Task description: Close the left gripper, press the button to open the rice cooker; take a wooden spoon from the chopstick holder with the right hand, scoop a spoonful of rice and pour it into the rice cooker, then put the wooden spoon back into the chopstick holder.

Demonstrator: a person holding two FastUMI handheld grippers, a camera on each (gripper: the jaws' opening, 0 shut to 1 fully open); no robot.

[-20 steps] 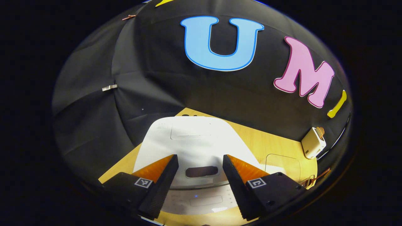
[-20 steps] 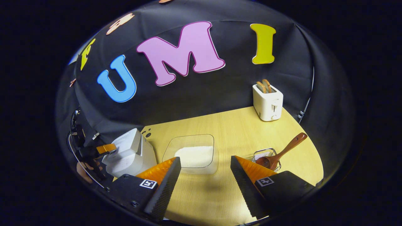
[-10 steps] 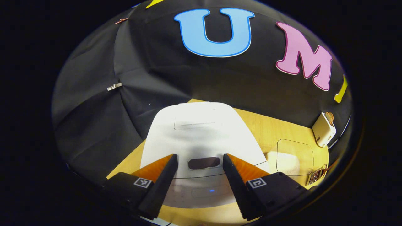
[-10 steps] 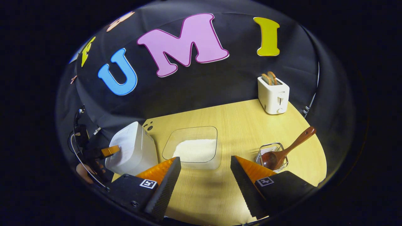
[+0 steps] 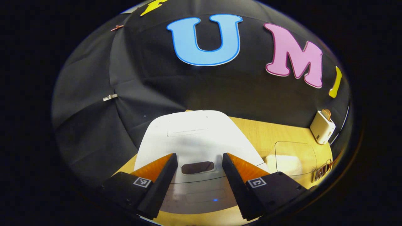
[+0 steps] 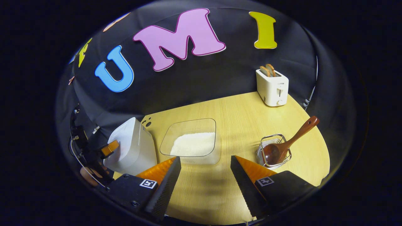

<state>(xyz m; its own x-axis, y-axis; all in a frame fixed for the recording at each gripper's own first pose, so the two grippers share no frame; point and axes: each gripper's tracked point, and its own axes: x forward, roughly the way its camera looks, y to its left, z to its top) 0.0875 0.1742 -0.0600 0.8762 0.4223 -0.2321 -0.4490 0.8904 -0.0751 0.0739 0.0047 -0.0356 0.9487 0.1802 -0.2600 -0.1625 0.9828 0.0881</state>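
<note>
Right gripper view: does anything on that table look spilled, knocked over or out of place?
Nothing stands out. The rice sits inside its clear tray, the wooden spoon leans in the wire holder, the toaster stands upright, and the rice cooker is shut.

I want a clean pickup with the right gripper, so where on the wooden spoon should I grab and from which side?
Grip the wooden spoon on its bare handle, near the upper end. Its bowl sits down in the wire chopstick holder, while the handle leans up and out to the right, clear of the wires. Bring the open right gripper in from above, fingers straddling the handle.
</note>
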